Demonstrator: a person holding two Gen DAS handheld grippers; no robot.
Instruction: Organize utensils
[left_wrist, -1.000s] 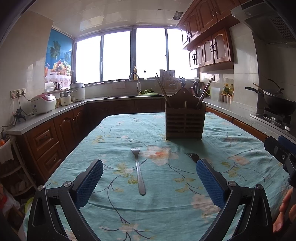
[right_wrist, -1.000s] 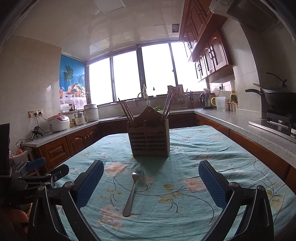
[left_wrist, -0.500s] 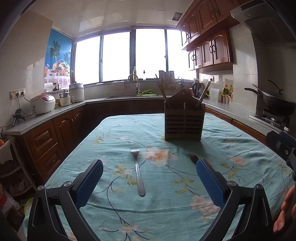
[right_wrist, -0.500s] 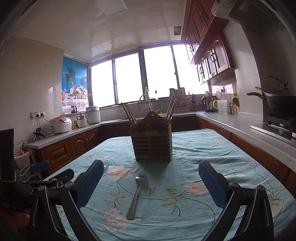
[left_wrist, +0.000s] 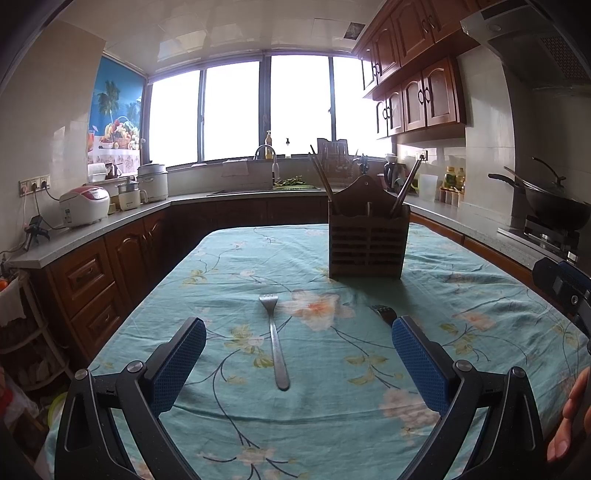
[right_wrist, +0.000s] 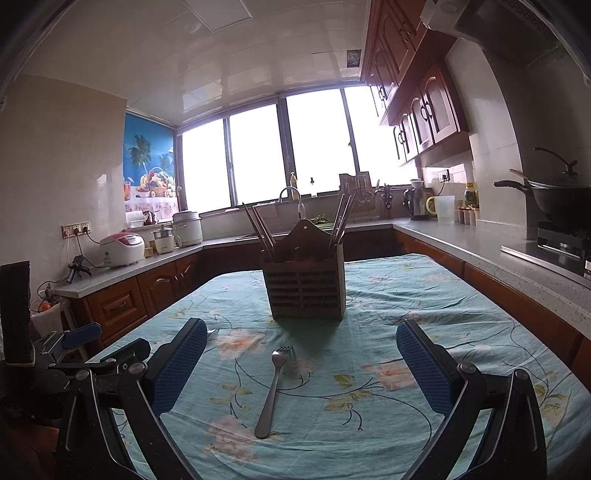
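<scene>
Lengthwise on the teal floral tablecloth (left_wrist: 461, 295) lies a steel fork (left_wrist: 275, 343), tines pointing away, in front of my open left gripper (left_wrist: 299, 354). A second fork (left_wrist: 384, 314) shows only its tines past that gripper's right finger. The same second fork (right_wrist: 273, 391) lies between and ahead of the fingers of my open right gripper (right_wrist: 301, 358). Neither gripper holds anything. A slatted wooden utensil holder (left_wrist: 369, 243) with chopsticks leaning in it stands upright farther back. That utensil holder (right_wrist: 304, 288) is straight ahead in the right wrist view.
Kitchen counters (left_wrist: 92, 236) run along both sides and the back of the table. A wok (left_wrist: 554, 206) sits on the stove at the right. Rice cookers (right_wrist: 122, 249) stand on the left counter. The other gripper (left_wrist: 561, 288) and a hand (left_wrist: 569, 424) show at the right edge.
The right wrist view has tipped up slightly, so the holder and fork sit a little lower and further right in it. The left gripper has hardly moved. Both stay open.
</scene>
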